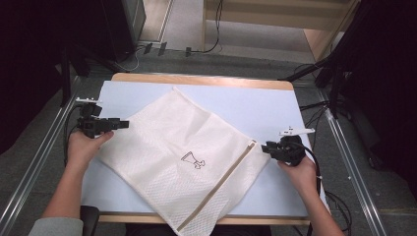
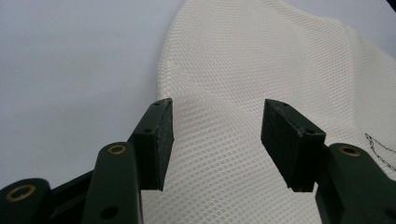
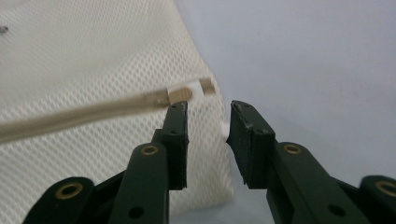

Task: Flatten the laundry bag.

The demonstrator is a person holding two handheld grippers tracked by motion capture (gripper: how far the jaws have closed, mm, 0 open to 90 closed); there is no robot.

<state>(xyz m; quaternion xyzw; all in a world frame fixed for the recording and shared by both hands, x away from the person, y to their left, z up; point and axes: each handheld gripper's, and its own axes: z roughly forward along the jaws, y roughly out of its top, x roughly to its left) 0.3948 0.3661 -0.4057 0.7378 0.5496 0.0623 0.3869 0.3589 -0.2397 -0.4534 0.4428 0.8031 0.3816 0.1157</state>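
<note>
A white mesh laundry bag (image 1: 182, 147) lies flat and slantwise on the light blue table top (image 1: 246, 105), with a small dark printed mark (image 1: 193, 161) at its middle. Its beige zipper (image 1: 221, 182) runs along the right edge. My left gripper (image 1: 125, 124) is at the bag's left corner. In the left gripper view its jaws (image 2: 217, 135) stand wide apart over the mesh (image 2: 243, 60) and press nothing. My right gripper (image 1: 264, 147) is at the right corner by the zipper's end. Its jaws (image 3: 209, 126) stand apart just short of the zipper pull (image 3: 180, 94), with the bag's edge below them.
The bag's near corner (image 1: 194, 223) hangs over the table's front edge. Metal rails (image 1: 354, 167) run along both sides of the table, and cables lie on the floor beyond its far edge. Bare blue surface lies at the far right and near left.
</note>
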